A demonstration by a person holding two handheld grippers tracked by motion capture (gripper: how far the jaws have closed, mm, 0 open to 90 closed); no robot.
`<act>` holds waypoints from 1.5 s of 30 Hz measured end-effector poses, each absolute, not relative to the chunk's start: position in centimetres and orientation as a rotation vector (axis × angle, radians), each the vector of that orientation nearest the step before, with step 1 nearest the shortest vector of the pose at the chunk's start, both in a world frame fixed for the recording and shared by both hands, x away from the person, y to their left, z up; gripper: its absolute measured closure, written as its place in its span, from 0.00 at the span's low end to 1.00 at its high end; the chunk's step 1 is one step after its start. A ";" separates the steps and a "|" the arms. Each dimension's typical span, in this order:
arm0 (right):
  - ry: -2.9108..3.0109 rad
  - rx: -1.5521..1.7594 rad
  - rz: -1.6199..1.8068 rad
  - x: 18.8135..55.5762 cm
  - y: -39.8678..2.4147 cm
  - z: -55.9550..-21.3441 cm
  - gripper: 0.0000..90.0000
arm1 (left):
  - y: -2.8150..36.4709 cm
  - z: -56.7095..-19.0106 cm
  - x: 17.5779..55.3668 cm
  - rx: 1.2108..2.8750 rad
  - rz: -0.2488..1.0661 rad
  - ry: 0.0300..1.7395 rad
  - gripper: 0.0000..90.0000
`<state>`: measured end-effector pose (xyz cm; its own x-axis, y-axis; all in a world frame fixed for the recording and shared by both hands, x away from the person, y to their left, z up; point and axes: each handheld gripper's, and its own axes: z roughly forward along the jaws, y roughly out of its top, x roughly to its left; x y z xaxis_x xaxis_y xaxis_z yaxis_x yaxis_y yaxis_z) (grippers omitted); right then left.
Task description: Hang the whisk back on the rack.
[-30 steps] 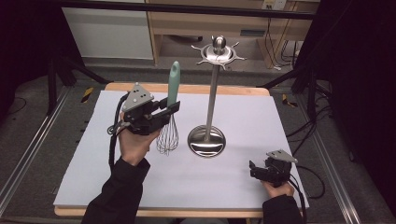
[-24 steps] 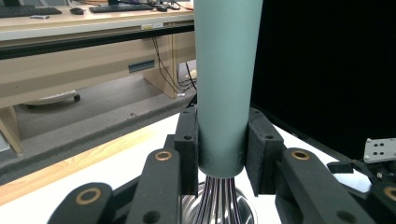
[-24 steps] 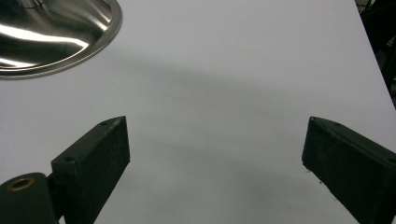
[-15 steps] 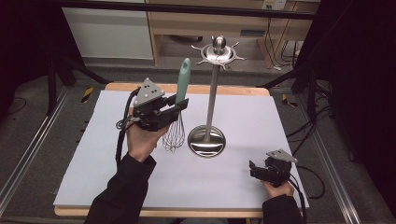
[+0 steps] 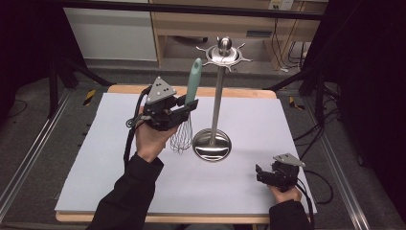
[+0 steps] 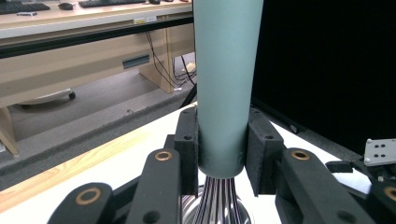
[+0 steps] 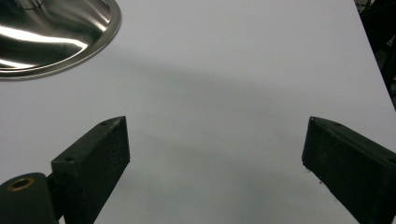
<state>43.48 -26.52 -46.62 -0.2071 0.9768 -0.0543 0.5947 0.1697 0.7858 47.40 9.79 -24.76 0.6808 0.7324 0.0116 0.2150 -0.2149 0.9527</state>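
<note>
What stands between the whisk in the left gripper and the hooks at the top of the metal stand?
Nothing visible does. The left gripper holds the whisk upright just left of the stand, and only open air separates its teal handle from the hooked top.

A stand (image 5: 213,143) sits near the middle of the table (image 5: 95,167). Just left of its base hangs a whisk (image 5: 184,124), handle up, clear of the tabletop, with the left gripper (image 5: 184,109) at its handle. The right gripper (image 5: 261,175) rests at the lower right of the frame, well apart from the stand.
</note>
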 end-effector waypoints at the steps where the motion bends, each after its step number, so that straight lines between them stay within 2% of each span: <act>1: 1.879 1.482 0.864 43.5 -26.5 -46.6 0.09 | 9.8 -24.7 47.5 1.757 0.568 0.765 0.76; 33: 1.880 1.483 0.860 43.5 -26.5 -46.6 0.09 | 7.9 -25.1 49.2 1.801 0.549 0.761 0.76; 45: 1.884 1.482 0.865 43.5 -26.5 -46.6 0.09 | 6.8 -25.9 50.3 1.771 0.551 0.758 0.76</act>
<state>43.49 -26.50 -46.64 -0.2108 0.9761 -0.0525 0.5966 0.1710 0.7841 50.28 6.84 -25.87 0.6894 0.7244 0.0013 0.2251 -0.2159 0.9501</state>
